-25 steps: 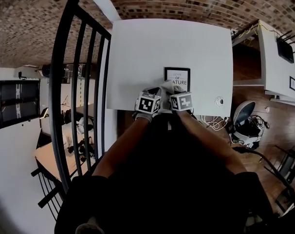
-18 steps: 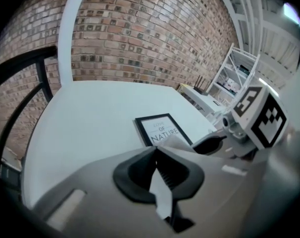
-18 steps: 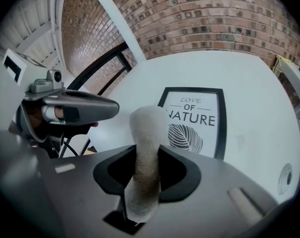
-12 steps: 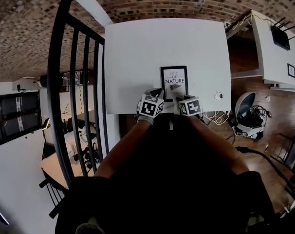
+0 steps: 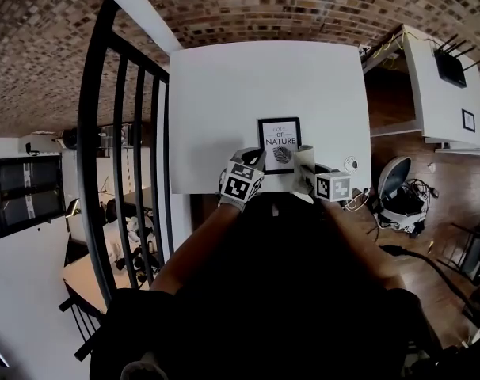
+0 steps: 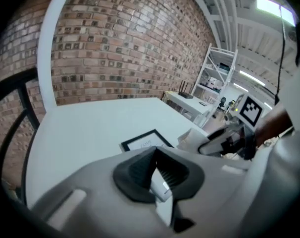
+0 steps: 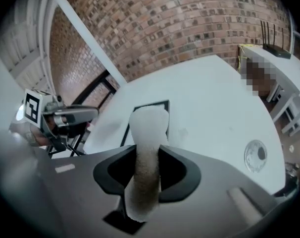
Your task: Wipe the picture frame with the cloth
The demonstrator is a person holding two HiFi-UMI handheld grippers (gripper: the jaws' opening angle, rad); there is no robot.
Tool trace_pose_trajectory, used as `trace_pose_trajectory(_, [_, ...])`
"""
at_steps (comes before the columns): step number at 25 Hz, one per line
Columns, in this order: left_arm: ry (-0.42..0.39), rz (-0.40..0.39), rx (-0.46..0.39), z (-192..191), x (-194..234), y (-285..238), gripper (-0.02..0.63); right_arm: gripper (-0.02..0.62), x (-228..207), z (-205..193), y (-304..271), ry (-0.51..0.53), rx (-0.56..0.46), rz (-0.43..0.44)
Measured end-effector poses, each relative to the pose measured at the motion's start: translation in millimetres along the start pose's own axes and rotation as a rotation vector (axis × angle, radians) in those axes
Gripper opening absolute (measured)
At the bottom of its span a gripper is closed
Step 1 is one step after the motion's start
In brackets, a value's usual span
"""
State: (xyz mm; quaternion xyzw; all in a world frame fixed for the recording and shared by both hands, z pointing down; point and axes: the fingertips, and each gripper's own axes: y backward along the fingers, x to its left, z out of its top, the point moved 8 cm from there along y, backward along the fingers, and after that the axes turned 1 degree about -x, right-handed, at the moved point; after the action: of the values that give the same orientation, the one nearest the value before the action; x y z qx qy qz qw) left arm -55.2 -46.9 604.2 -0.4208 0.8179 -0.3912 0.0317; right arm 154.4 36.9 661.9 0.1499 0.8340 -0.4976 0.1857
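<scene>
The black picture frame with a "NATURE" print lies flat near the front edge of the white table. My left gripper sits at the frame's near left corner. In the left gripper view its jaws look shut at the frame's near edge, and the contact itself is hidden. My right gripper is shut on a pale rolled cloth. The cloth sticks out past the right gripper's tips and hangs just off the frame's right side.
A round cable grommet sits in the table's near right corner. A black metal railing runs along the table's left. A white desk with a router and an office chair stand to the right. A brick wall lies beyond the table.
My right gripper has drawn the cloth off the frame's face, to the right and toward the table's front edge, uncovering the print. The left gripper stays at the frame's corner.
</scene>
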Motion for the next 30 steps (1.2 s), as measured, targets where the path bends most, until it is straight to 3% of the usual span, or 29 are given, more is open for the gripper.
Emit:
trace_pose_trajectory(7, [-0.111, 0.003, -0.248, 52.9, -10.3, 48.4, 0.003, 0.118, 47.2, 80.2, 55.6, 0.256, -0.285, 0.075])
trace_pose_trajectory(12, [-0.256, -0.039, -0.522, 98.5, -29.0, 98.7, 0.003, 0.118, 90.9, 119.4, 111.1, 0.401, -0.546, 0.172])
trace_pose_trajectory(16, [-0.217, -0.124, -0.680, 138.2, -57.5, 150.6, 0.003, 0.118, 138.0, 135.1, 165.9, 0.524, -0.733, 0.259])
trace_pose_trajectory(19, [-0.223, -0.134, -0.719, 148.8, -69.1, 168.9, 0.003, 0.117, 166.7, 137.1, 196.7, 0.610, -0.827, 0.322])
trace_pose_trajectory(30, [-0.254, -0.132, -0.707, 153.7, -88.3, 183.3, 0.003, 0.110, 179.3, 139.8, 221.2, 0.678, -0.837, 0.351])
